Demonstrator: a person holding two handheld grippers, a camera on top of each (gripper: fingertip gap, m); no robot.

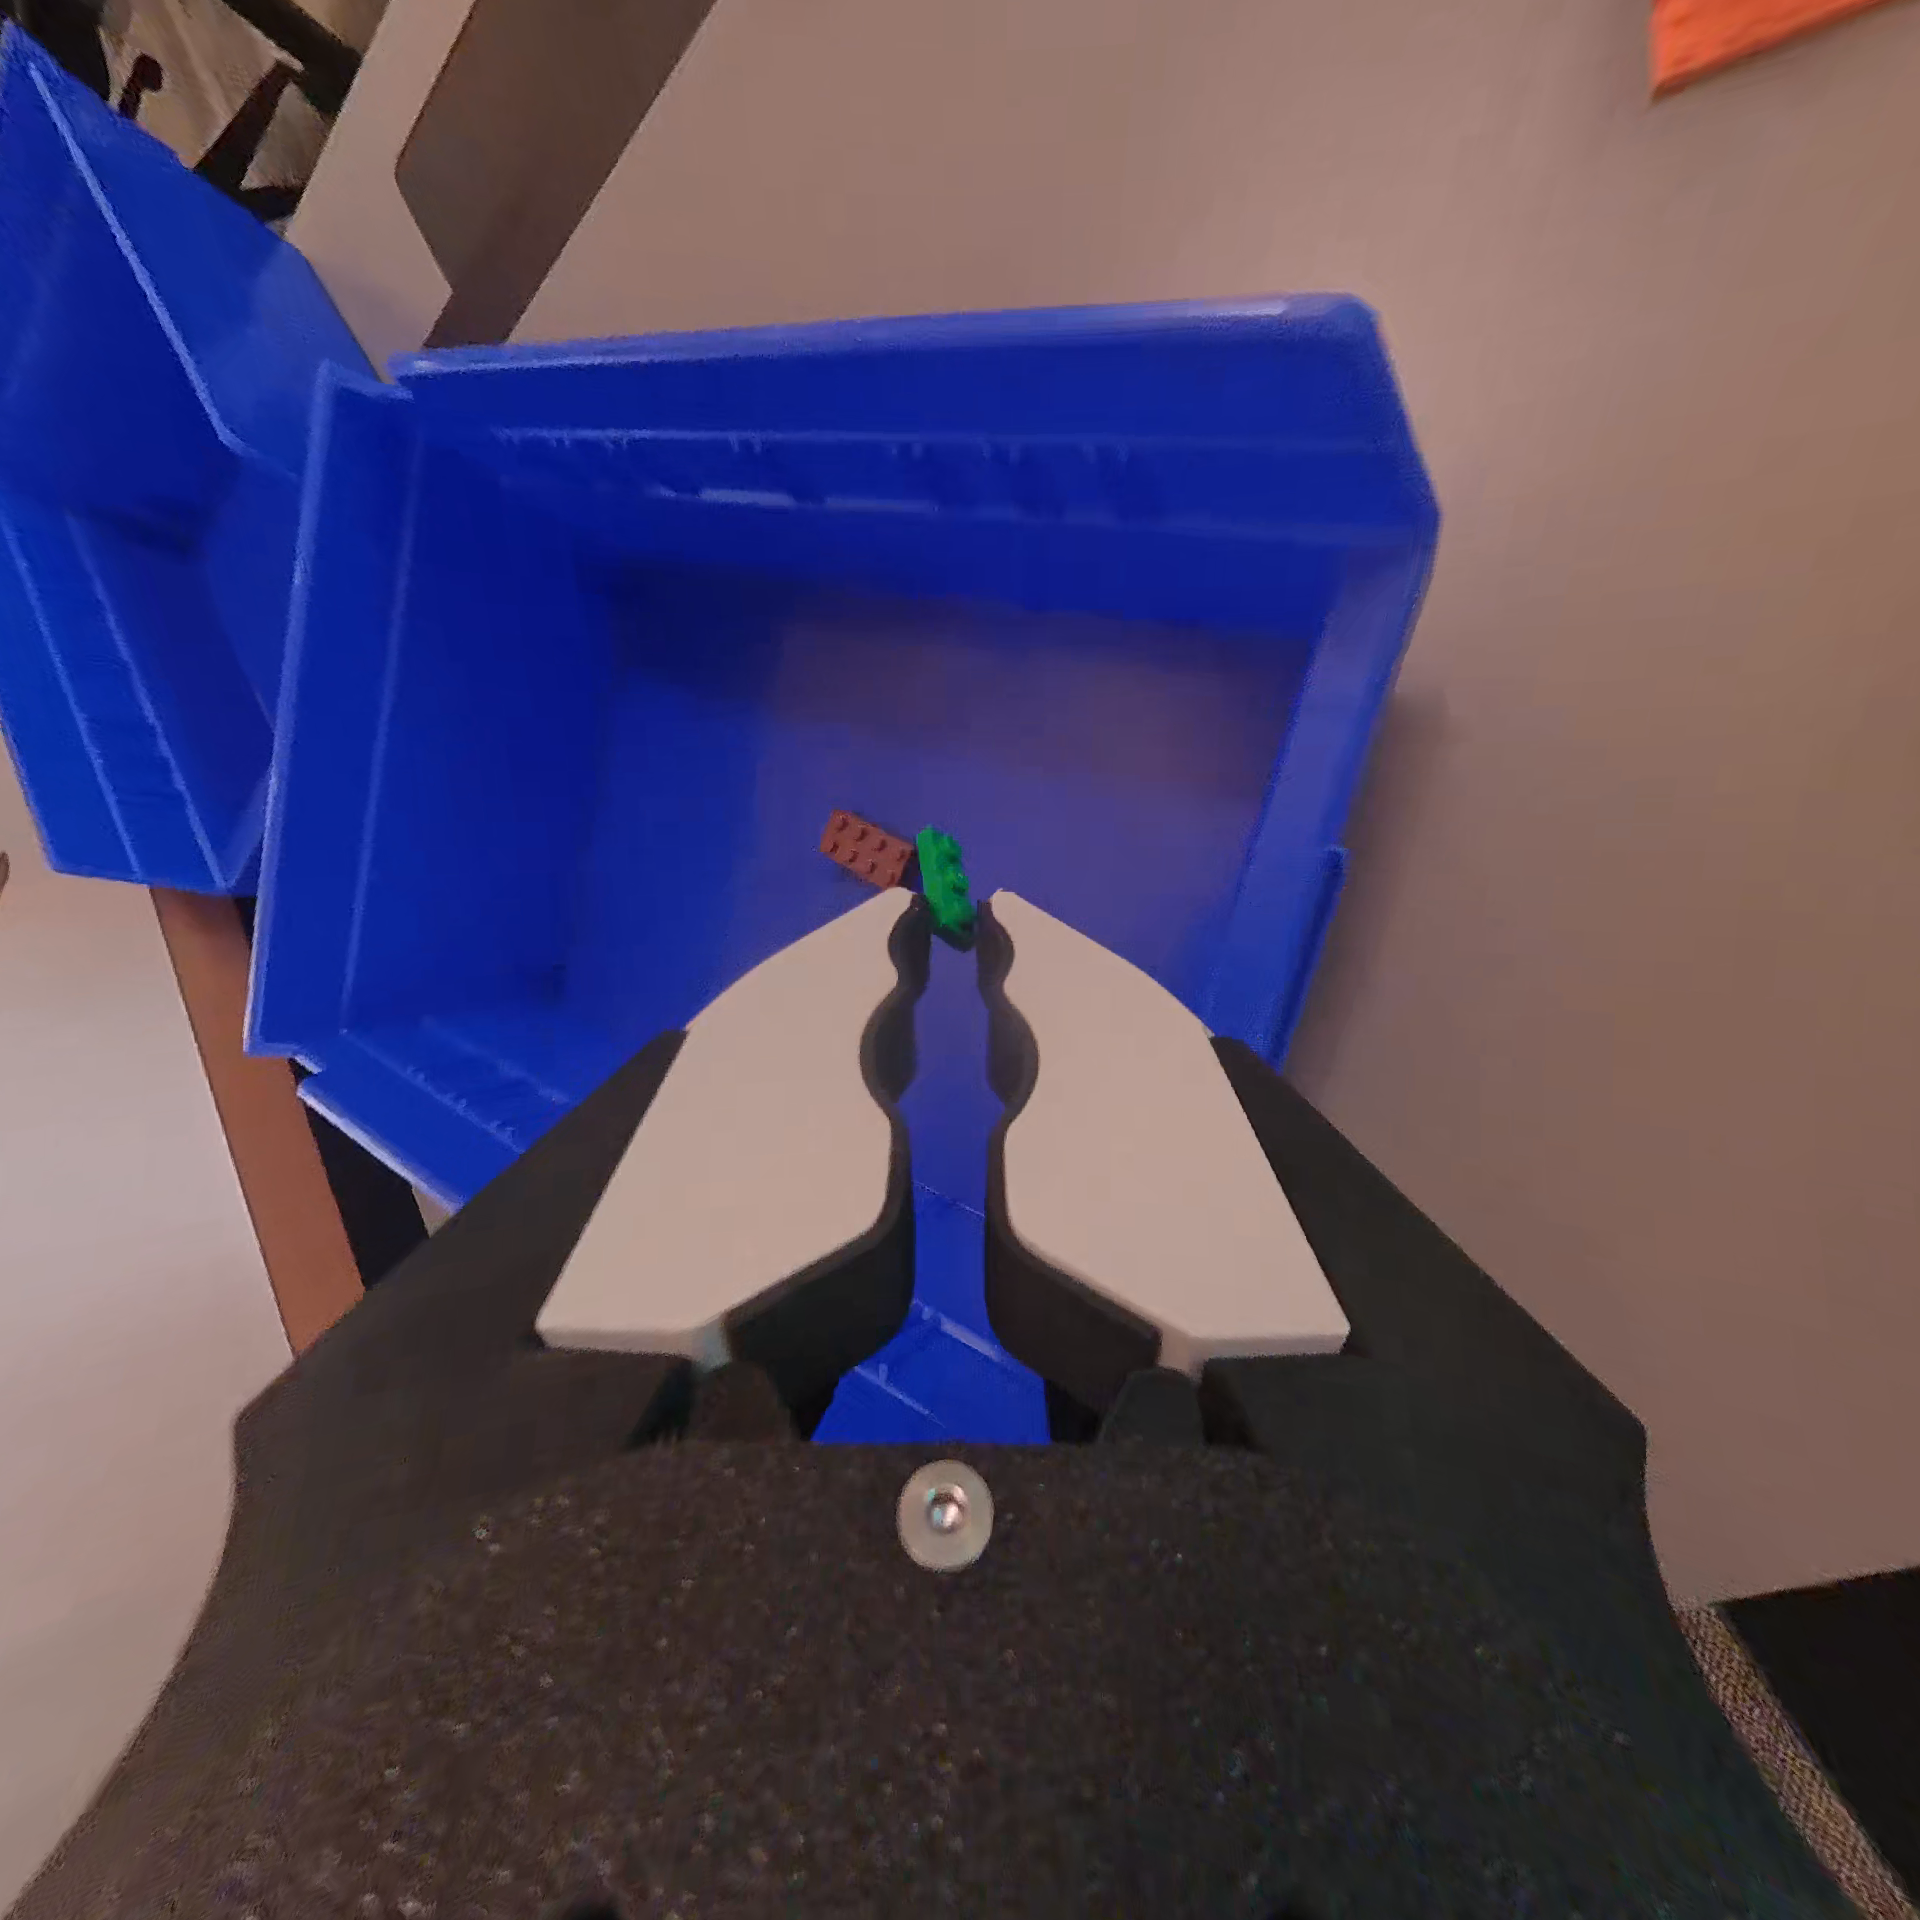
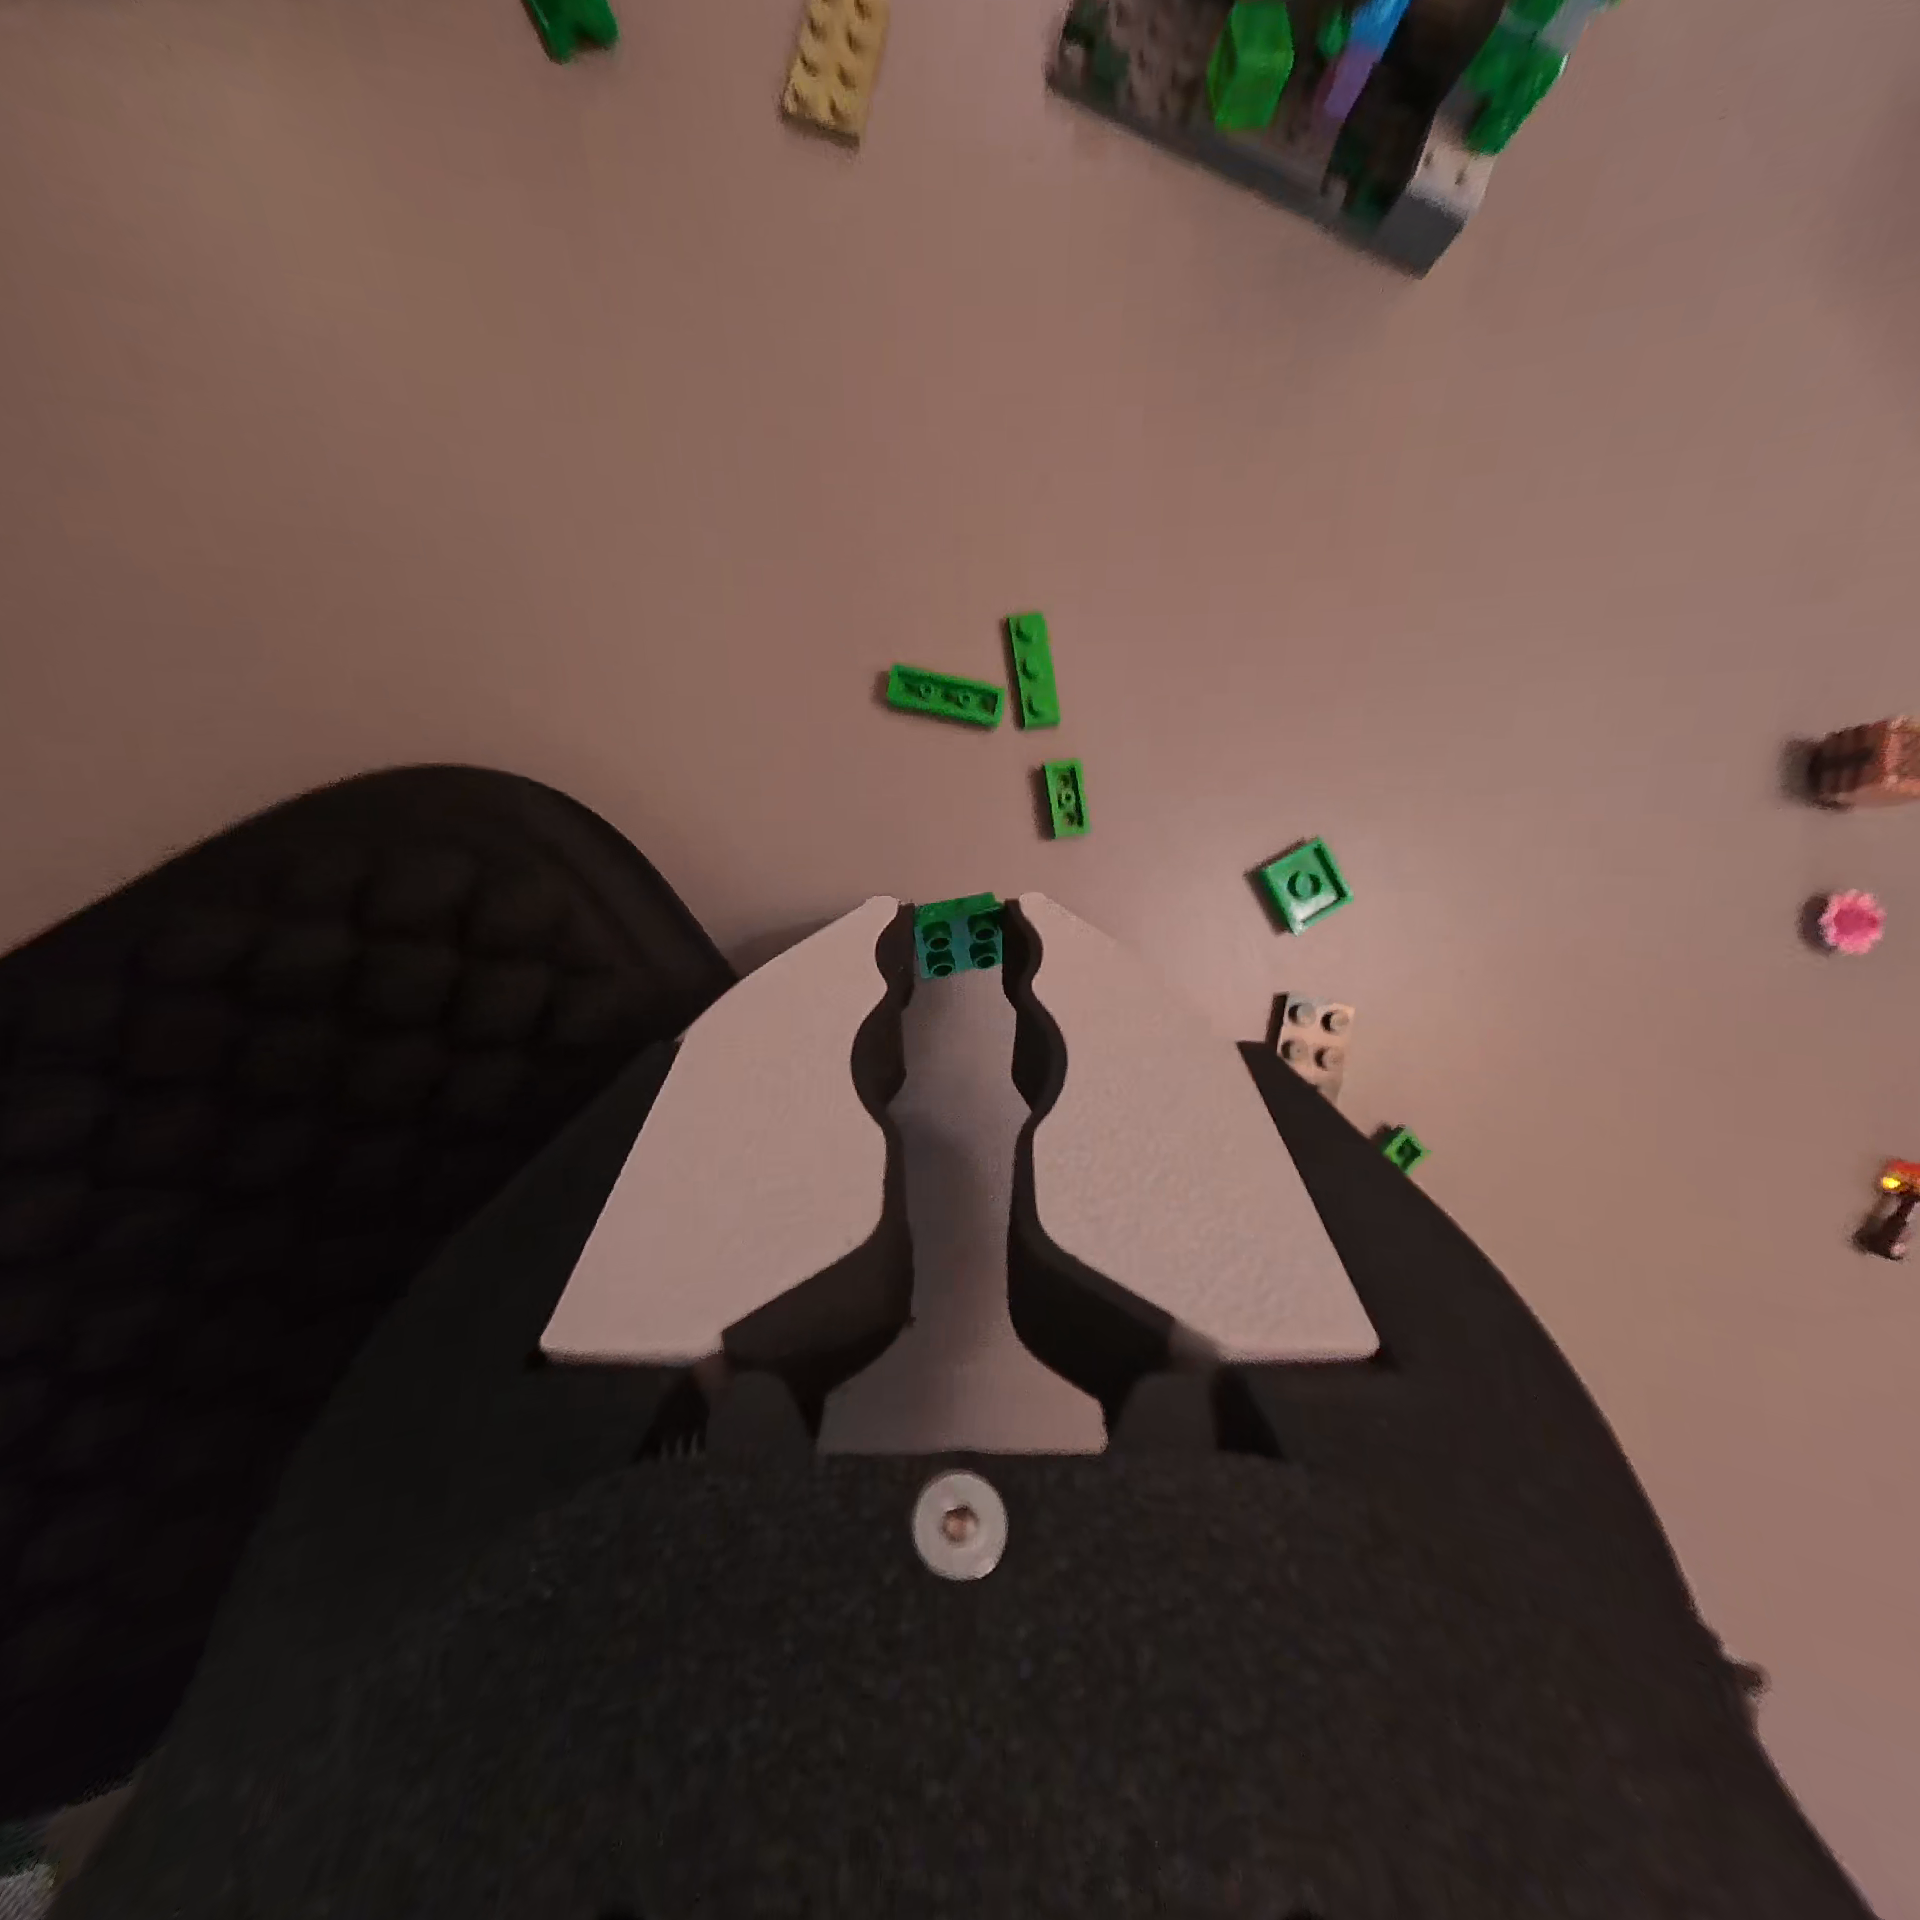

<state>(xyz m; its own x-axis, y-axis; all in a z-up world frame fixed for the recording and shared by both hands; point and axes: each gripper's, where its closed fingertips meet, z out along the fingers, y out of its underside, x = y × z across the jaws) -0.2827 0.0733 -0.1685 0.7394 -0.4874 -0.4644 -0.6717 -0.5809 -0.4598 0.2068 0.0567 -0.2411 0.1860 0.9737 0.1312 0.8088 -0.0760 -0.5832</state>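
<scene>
Blue bin holds brown plate (left tongs pinch green plate).

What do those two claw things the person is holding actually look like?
They match. The left gripper and the right gripper each have a rough, grainy black body with a round silver screw at its centre. Two pale grey wedge-shaped fingers taper to pointed tips, their inner edges lined with wavy black pads. No cables, markings or sleeves show.

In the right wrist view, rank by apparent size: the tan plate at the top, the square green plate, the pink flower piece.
1. Tan plate, though blurred and cut by the frame edge.
2. Square green plate.
3. Pink flower piece, smallest.
</scene>
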